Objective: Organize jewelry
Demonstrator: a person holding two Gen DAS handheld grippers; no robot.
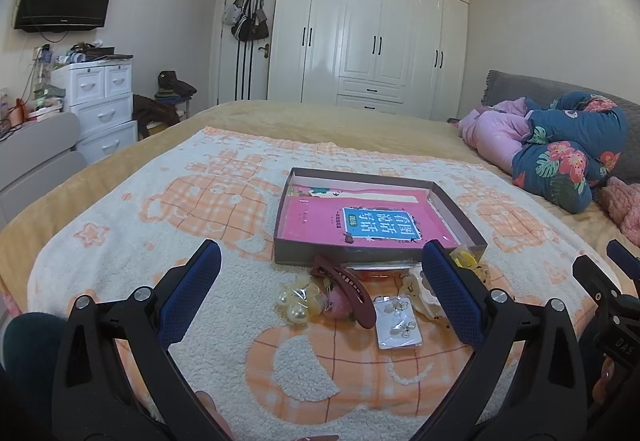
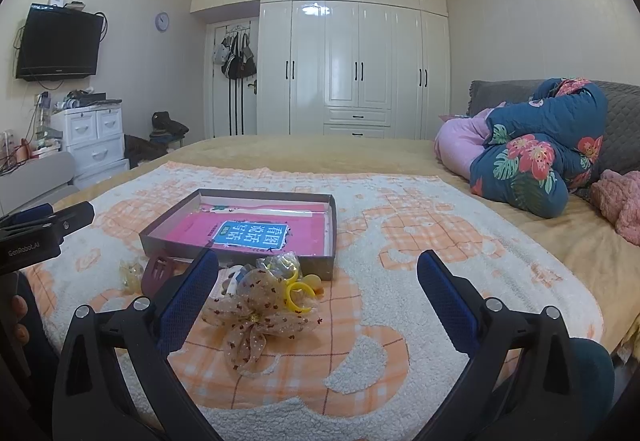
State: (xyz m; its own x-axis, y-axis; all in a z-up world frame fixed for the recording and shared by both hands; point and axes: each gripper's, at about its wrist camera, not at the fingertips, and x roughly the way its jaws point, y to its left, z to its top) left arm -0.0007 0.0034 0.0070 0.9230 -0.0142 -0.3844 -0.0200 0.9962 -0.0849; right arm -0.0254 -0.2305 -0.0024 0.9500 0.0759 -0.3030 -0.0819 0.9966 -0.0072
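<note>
Maroon plastic hair clip [image 1: 347,291] lies on the orange-and-white blanket [image 1: 120,241], just in front of the near wall of the shallow grey box [image 1: 280,241]. Beside it to the left: pearl-bead hair piece [image 1: 296,303]; to the right: small clear packet of earrings [image 1: 398,322]. Sheer dotted bow [image 2: 256,317] lies further right in the cluster, touching yellow rings [image 2: 298,295] near the box's near right corner. Box holds a pink booklet [image 1: 320,219] with a blue label; no jewelry seen inside. Left claw [image 1: 320,289]: blue-padded fingers wide apart, nothing between them, hovering over the cluster. Right claw [image 2: 318,293]: fingers also spread, nothing gripped, with the bow just inside its left finger. Blanket covers a bed [image 2: 300,153]; floral quilt [image 2: 536,161] bunched at the far right; white wardrobe [image 2: 352,69] behind.
</note>
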